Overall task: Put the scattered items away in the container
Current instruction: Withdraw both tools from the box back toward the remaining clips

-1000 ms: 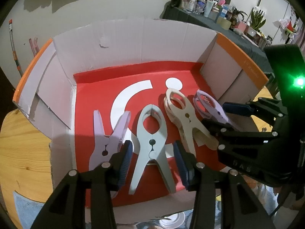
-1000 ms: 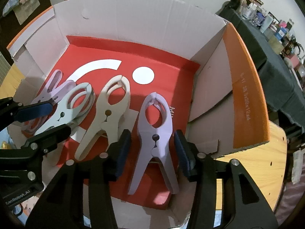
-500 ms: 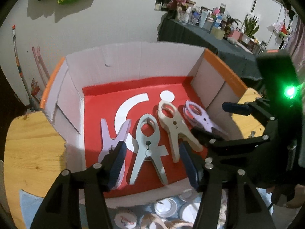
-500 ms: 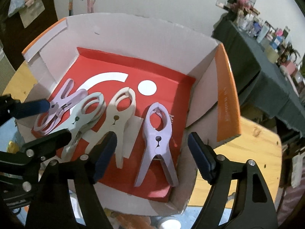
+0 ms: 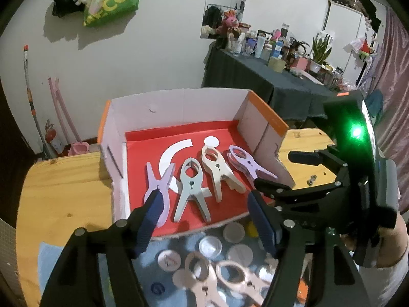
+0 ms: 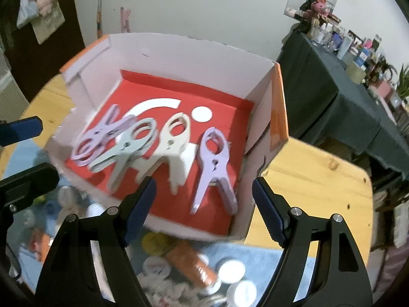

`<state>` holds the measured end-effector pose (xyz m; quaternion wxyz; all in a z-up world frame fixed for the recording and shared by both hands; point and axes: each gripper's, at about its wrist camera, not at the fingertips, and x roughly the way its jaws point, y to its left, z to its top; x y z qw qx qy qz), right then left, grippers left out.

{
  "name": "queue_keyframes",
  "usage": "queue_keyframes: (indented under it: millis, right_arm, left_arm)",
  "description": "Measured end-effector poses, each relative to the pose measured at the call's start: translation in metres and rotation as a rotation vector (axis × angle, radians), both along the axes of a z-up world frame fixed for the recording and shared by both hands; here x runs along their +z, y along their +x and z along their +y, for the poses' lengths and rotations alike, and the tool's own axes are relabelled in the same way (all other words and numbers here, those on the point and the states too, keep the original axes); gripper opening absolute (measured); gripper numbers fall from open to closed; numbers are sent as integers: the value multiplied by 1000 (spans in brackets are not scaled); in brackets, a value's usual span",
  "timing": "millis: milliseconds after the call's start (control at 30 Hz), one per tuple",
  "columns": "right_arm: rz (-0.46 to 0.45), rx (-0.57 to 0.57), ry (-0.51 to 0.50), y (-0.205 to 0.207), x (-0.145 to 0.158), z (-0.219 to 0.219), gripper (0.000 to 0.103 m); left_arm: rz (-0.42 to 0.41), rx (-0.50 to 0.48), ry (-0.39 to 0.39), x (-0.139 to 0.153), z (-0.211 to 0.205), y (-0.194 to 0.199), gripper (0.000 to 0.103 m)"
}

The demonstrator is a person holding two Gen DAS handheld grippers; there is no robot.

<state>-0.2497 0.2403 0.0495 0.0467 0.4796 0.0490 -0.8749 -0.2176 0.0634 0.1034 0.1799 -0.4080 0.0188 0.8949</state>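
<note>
Four clips (image 5: 191, 181) lie in the box (image 5: 179, 107); left claw (image 5: 204, 220) is opening, empty; right claw (image 6: 204, 204) gapes wide, empty.

Dim indoor light, fisheye edge warp, foreground motion blur.

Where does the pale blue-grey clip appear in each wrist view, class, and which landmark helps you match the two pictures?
Left wrist view: the pale blue-grey clip lies second from the left in the cardboard box, handles toward the camera.
Right wrist view: the same clip lies left of centre, overlapping the lilac clip.
Shared landmark: the white dot on the red floor.
</note>
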Motion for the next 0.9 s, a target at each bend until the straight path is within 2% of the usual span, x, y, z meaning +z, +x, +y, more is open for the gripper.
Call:
queue_keyframes:
  millis: [133, 500, 700, 900]
  right_arm:
    - [38, 12, -71, 28, 14, -1, 86]
    - [140, 63, -121, 101, 38, -27, 86]
    - [141, 105, -124, 119, 29, -45, 86]
    - [117, 154, -50, 126, 8, -66, 86]
  left_arm:
    - [28, 3, 8, 8, -11, 23, 77]
    - [27, 32, 40, 1, -44, 68, 86]
    - [3, 28, 40, -12, -52, 77, 86]
    - [-45, -10, 0, -35, -49, 82, 86]
